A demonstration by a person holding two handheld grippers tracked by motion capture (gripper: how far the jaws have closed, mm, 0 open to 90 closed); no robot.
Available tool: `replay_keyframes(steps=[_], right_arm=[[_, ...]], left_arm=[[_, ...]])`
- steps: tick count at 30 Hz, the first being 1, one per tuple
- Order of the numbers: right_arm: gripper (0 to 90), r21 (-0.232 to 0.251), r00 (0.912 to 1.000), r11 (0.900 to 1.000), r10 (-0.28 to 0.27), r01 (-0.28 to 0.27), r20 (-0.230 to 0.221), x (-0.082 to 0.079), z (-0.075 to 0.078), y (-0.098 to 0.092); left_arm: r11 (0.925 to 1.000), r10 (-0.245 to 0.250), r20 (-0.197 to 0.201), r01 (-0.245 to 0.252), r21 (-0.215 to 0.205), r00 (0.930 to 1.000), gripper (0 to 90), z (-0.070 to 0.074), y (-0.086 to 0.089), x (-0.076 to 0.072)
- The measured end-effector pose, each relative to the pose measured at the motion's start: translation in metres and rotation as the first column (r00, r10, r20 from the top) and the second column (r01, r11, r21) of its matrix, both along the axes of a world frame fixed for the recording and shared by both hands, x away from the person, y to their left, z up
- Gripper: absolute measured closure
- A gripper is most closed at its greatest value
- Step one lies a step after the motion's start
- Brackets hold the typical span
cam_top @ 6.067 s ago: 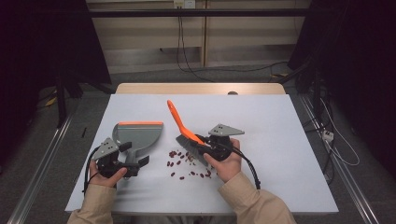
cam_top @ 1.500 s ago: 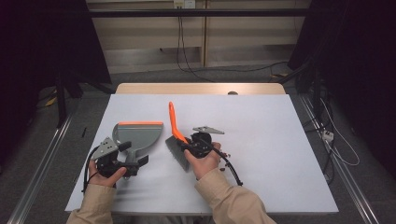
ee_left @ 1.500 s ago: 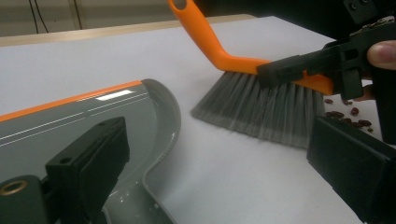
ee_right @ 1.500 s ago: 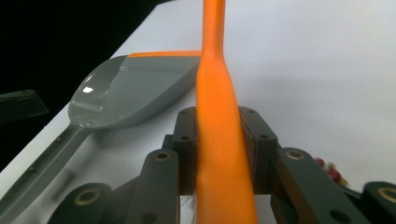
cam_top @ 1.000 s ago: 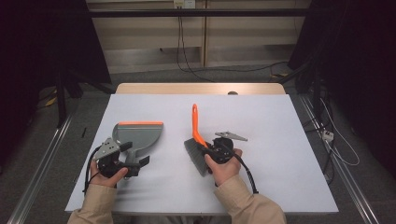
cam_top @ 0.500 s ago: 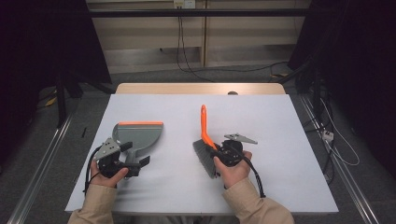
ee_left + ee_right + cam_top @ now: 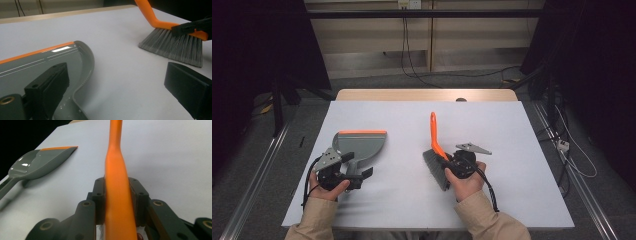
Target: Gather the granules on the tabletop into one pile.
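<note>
One pale grey table (image 7: 522, 150), dark room, left fingers (image 7: 120, 82) apart, right fingers (image 7: 116, 195) clamped on brush (image 7: 434, 150).

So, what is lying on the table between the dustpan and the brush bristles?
Nothing: in the high view, bare white table separates the dustpan from the brush bristles.

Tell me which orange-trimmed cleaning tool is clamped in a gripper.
The grey-bristled brush with the orange handle, pinched by the right gripper; the grey dustpan with the orange lip lies unclamped.
</note>
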State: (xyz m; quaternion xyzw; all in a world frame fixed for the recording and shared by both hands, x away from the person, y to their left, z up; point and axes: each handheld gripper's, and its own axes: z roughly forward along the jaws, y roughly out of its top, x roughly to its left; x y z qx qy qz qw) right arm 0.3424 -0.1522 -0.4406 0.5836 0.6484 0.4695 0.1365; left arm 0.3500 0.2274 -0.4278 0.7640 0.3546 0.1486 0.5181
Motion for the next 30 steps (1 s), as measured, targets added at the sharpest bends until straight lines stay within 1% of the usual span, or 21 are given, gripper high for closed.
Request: replay_keyframes(steps=[2, 3, 5, 7, 9, 11, 14, 15, 16, 17, 19, 20, 21, 23, 24, 25, 26, 29, 30], right_arm=[[70.9, 0.006, 1.0, 1.0, 0.004, -0.004, 0.002, 0.001, 0.0, -0.002], [71.0, 0.02, 0.9999, 1.0, 0.013, -0.013, 0.005, 0.001, 0.0, -0.002], [71.1, 0.021, 0.9997, 1.0, 0.023, -0.024, 0.011, 0.003, 0.002, -0.001], [71.2, 0.038, 0.9987, 0.998, 0.045, -0.046, 0.025, 0.004, 0.004, 0.0], [71.2, 0.058, 0.9951, 0.995, 0.083, -0.087, 0.053, 0.006, 0.007, 0.003], [71.2, 0.057, 0.9916, 0.992, 0.107, -0.111, 0.073, 0.006, 0.012, 0.006], [71.2, 0.066, 0.9825, 0.983, 0.163, -0.17, 0.09, 0.007, 0.017, 0.01], [71.2, 0.066, 0.9761, 0.977, 0.194, -0.201, 0.098, 0.007, 0.018, 0.011], [71.2, 0.057, 0.972, 0.974, 0.212, -0.219, 0.1, 0.007, 0.019, 0.011], [71.2, 0.052, 0.9697, 0.972, 0.223, -0.229, 0.098, 0.006, 0.019, 0.011], [71.2, 0.048, 0.9597, 0.962, 0.263, -0.269, 0.098, 0.005, 0.018, 0.011], [71.2, 0.047, 0.957, 0.959, 0.273, -0.278, 0.098, 0.004, 0.017, 0.01], [71.2, 0.049, 0.9518, 0.954, 0.292, -0.297, 0.094, 0.004, 0.016, 0.009], [71.2, 0.054, 0.9454, 0.946, 0.314, -0.319, 0.087, 0.003, 0.014, 0.007], [71.2, 0.051, 0.9386, 0.94, 0.333, -0.338, 0.091, 0.002, 0.012, 0.006], [71.2, 0.053, 0.9351, 0.936, 0.344, -0.349, 0.087, 0.002, 0.012, 0.005], [71.2, 0.047, 0.9317, 0.933, 0.353, -0.358, 0.085, 0.002, 0.01, 0.003], [71.3, 0.038, 0.9274, 0.928, 0.366, -0.37, 0.078, 0.002, 0.009, -0.001], [71.2, 0.033, 0.9231, 0.925, 0.375, -0.379, 0.083, 0.002, 0.009, -0.002]], left_arm=[[1.0, 0.0, 0.0, 0.0, 0.0, 1.0, 5.6, 0.0, 0.0, 0.0], [1.0, 0.0, 0.0, 0.0, -0.001, 1.0, 5.6, 0.0, 0.0, 0.0], [1.0, -0.001, -0.001, 0.001, -0.001, 1.0, 5.6, 0.0, 0.0, 0.001], [1.0, -0.002, -0.002, 0.002, 0.0, 1.0, 5.6, -0.001, -0.001, 0.001], [1.0, -0.003, -0.002, 0.003, 0.0, 1.0, 5.6, -0.001, -0.001, 0.001], [1.0, -0.003, -0.004, 0.003, -0.001, 1.0, 5.6, -0.001, -0.001, 0.001], [1.0, 0.0, -0.002, 0.0, -0.003, 1.0, 5.7, -0.001, 0.0, 0.001], [1.0, 0.0, -0.001, 0.0, -0.004, 1.0, 5.6, -0.001, 0.0, 0.001], [1.0, 0.0, -0.002, 0.0, -0.004, 1.0, 5.7, -0.001, 0.001, 0.001], [1.0, 0.001, -0.003, -0.001, -0.003, 1.0, 5.6, -0.001, 0.001, 0.001], [1.0, 0.0, -0.003, 0.0, -0.006, 1.0, 5.7, -0.001, 0.0, 0.001], [1.0, -0.001, -0.003, 0.0, -0.007, 1.0, 5.6, -0.001, 0.0, 0.001], [1.0, -0.001, -0.003, 0.001, -0.006, 1.0, 5.7, -0.001, 0.0, 0.001], [1.0, 0.0, -0.003, 0.0, -0.007, 1.0, 5.6, -0.001, 0.0, 0.001], [1.0, 0.0, -0.003, 0.0, -0.007, 1.0, 5.7, -0.001, 0.0, 0.001], [1.0, 0.002, -0.005, -0.002, -0.006, 1.0, 5.6, -0.001, 0.0, 0.001], [1.0, 0.002, -0.005, -0.002, -0.008, 1.0, 5.6, -0.001, 0.0, 0.001], [1.0, 0.001, -0.006, -0.001, -0.003, 1.0, 5.6, -0.001, 0.0, 0.001], [1.0, 0.001, -0.007, -0.001, -0.002, 1.0, 5.7, -0.001, 0.0, 0.001]])
